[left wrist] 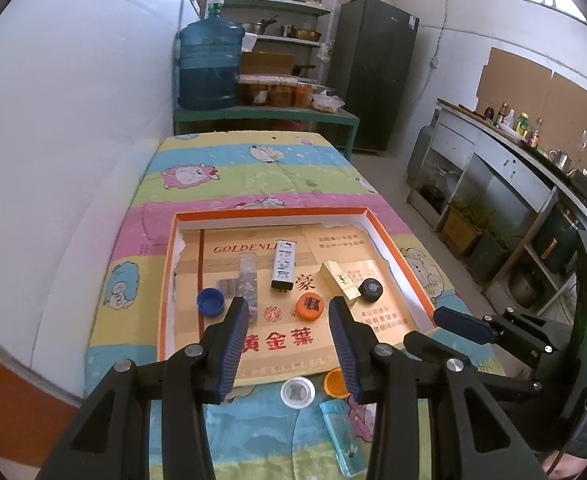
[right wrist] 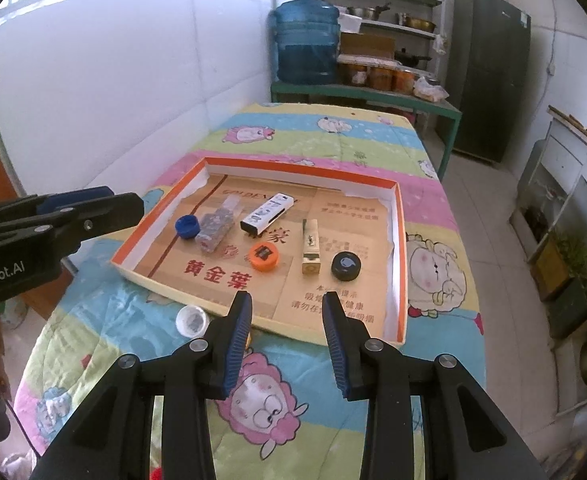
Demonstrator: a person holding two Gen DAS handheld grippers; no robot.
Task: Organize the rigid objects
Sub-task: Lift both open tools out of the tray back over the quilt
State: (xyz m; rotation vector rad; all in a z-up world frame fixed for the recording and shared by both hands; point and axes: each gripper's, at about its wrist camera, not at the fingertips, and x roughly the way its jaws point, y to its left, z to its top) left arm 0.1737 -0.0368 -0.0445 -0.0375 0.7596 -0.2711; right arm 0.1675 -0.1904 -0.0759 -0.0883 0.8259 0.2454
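Orange-rimmed tray (left wrist: 367, 216) holds a blue cap (left wrist: 210, 301), clear lighter (left wrist: 248, 280), white lighter (left wrist: 283, 265), orange cap (left wrist: 311, 307), gold lighter (left wrist: 340, 279), black cap (left wrist: 371, 290). White cap (left wrist: 297, 393), another orange cap (left wrist: 334, 382) and teal lighter (left wrist: 342, 436) lie outside its near edge.

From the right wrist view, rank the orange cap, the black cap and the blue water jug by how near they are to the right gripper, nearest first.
1. Orange cap, in the tray, just ahead and slightly left of the right gripper.
2. Black cap, in the tray to the right; close to the orange cap's distance, marginally farther.
3. Blue water jug, far back on the green bench.
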